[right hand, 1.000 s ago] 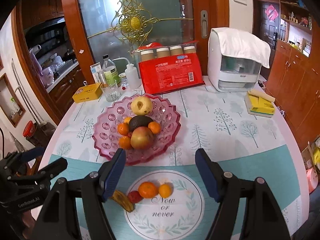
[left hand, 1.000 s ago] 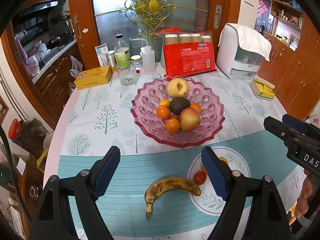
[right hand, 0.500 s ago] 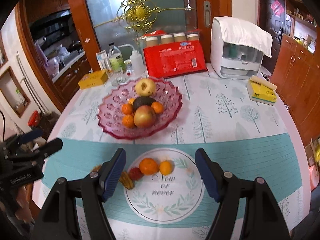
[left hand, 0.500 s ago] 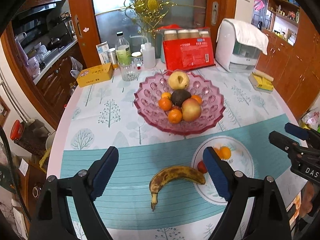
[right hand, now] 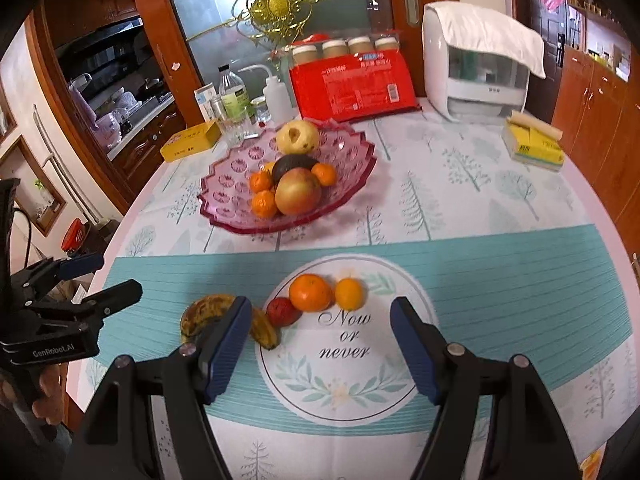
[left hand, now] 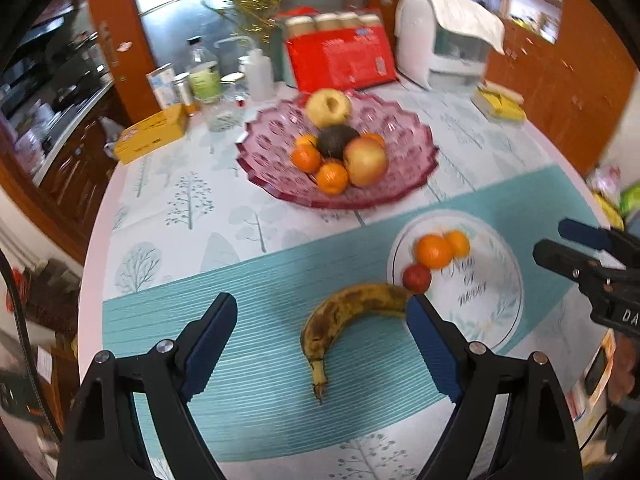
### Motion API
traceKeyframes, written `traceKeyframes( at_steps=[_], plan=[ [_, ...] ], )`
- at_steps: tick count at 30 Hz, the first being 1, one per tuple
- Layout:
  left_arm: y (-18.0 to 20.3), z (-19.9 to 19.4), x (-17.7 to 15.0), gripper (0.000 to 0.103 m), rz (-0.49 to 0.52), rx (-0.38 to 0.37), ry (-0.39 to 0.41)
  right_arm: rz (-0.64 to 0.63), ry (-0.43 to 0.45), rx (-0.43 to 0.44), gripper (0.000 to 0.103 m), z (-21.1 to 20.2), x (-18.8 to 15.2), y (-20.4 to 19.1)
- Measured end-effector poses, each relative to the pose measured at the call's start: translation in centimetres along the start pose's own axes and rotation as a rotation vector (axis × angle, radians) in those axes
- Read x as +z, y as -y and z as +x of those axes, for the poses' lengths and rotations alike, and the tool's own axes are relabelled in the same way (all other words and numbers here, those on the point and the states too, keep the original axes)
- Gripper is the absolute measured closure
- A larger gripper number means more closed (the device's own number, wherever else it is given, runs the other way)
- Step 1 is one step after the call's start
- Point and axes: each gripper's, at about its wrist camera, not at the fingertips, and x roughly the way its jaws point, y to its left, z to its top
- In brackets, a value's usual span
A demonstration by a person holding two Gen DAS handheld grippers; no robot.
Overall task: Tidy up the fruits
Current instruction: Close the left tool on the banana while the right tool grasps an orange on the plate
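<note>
Both tools have come down toward the bench since a second ago, and the loose fruit now sits larger and closer beneath them. The left tool is spread wide with nothing pinched; the spotted banana lies on the teal cloth between its fingers, nearer the right one, whose tip almost meets the banana's upper end. The right tool is also spread and empty, and hangs over the printed round placemat. Just ahead of it sit a large orange, a smaller tangerine and a small red fruit, all three close together.

This looks like the approach to a first pick on each side: the banana for the left, one of the three round fruits for the right.

Farther ahead stands the pink glass bowl, already holding an apple, an avocado, a pear and tangerines, which leaves little room in its middle. Beyond it are bottles, a red packet and a white appliance. The red fruit touches the banana's end, so lifting either may nudge the other.
</note>
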Motion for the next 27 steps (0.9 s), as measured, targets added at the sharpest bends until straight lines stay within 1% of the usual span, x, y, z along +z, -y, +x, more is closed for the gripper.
traceKeyframes(
  at_steps=[4, 7, 12, 17, 21, 22, 24, 27],
  plan=[
    [0.2, 2.2, -0.6, 0.017, 0.077, -0.018, -0.032, 0.012, -0.017, 0.004, 0.031, 1.7, -0.9, -0.3],
    [0.3, 4.1, -0.8, 0.017, 0.121, -0.032, -0.055, 0.041, -0.034, 0.022, 0.031, 3.1, -1.1, -0.1],
    [0.6, 7.5, -0.9, 0.017, 0.184, -0.077, -0.106, 0.087, -0.055, 0.027, 0.032, 5.3, -1.1, -0.2],
    [1.0, 10.8, -1.0, 0.018, 0.249, -0.116, -0.155, 0.127, -0.073, 0.034, 0.04, 7.7, -0.8, -0.5],
    [0.9, 12.9, -1.0, 0.024, 0.281, -0.151, -0.181, 0.172, -0.09, 0.035, 0.048, 9.8, -0.4, -0.5],
    [0.9, 13.2, -0.9, 0.029, 0.286, -0.161, -0.185, 0.183, -0.094, 0.036, 0.049, 10.1, -0.3, -0.5],
    [0.8, 13.9, -0.8, 0.029, 0.296, -0.194, -0.193, 0.222, -0.107, 0.04, 0.05, 11.1, -0.3, -0.2],
    [0.8, 14.1, -0.8, 0.03, 0.326, -0.226, -0.182, 0.275, -0.122, 0.047, 0.052, 12.0, -0.4, 0.3]
  ],
)
